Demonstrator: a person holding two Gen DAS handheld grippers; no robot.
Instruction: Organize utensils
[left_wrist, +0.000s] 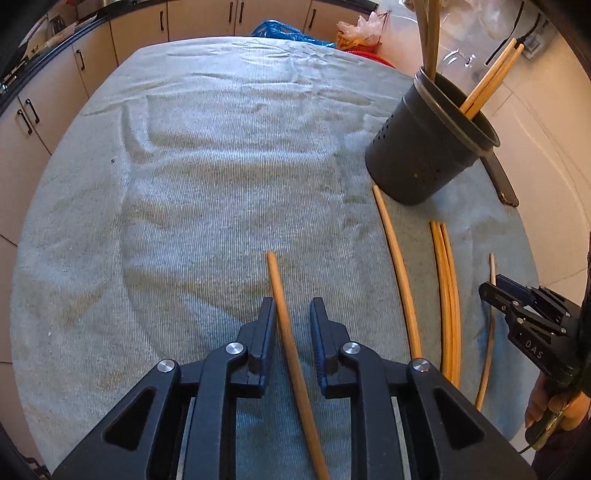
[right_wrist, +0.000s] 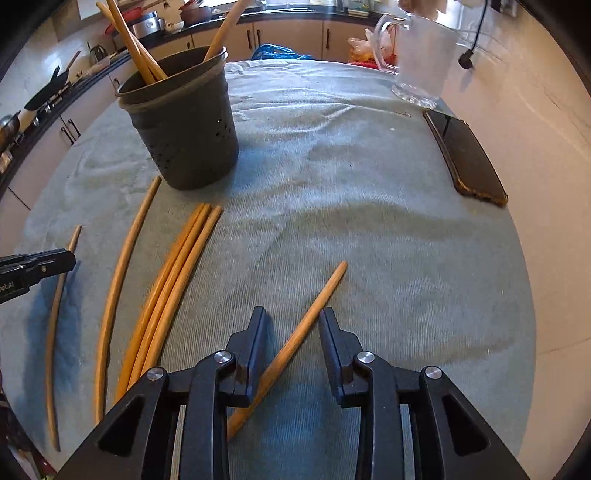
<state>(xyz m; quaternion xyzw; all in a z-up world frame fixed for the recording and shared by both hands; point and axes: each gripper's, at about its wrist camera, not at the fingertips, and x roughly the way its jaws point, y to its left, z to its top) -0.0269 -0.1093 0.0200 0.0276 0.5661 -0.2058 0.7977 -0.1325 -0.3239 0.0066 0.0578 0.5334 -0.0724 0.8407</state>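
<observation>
A dark perforated utensil holder (left_wrist: 424, 147) (right_wrist: 184, 125) stands on the towel with several wooden chopsticks upright in it. My left gripper (left_wrist: 292, 301) (right_wrist: 68, 258) is open, pointing down over one chopstick (left_wrist: 286, 325) (right_wrist: 55, 314) that lies on the towel between its fingers, close to the left pad. My right gripper (right_wrist: 292, 312) (left_wrist: 495, 286) is open too, and another chopstick (right_wrist: 317, 299) (left_wrist: 489, 339) lies slantwise between its fingers, its near end passing under the left finger. Between the two grippers lie a single chopstick (right_wrist: 122, 266) (left_wrist: 397, 258) and a bundle of three (right_wrist: 177, 266) (left_wrist: 448, 295).
A grey-blue towel (right_wrist: 369, 240) covers the table. A dark phone (right_wrist: 469, 158) (left_wrist: 502, 181) lies near the towel's right edge, with a glass mug (right_wrist: 421, 62) behind it. Kitchen cabinets (left_wrist: 140, 29) run along the far and left sides. A hand (left_wrist: 539, 402) holds the right gripper's handle.
</observation>
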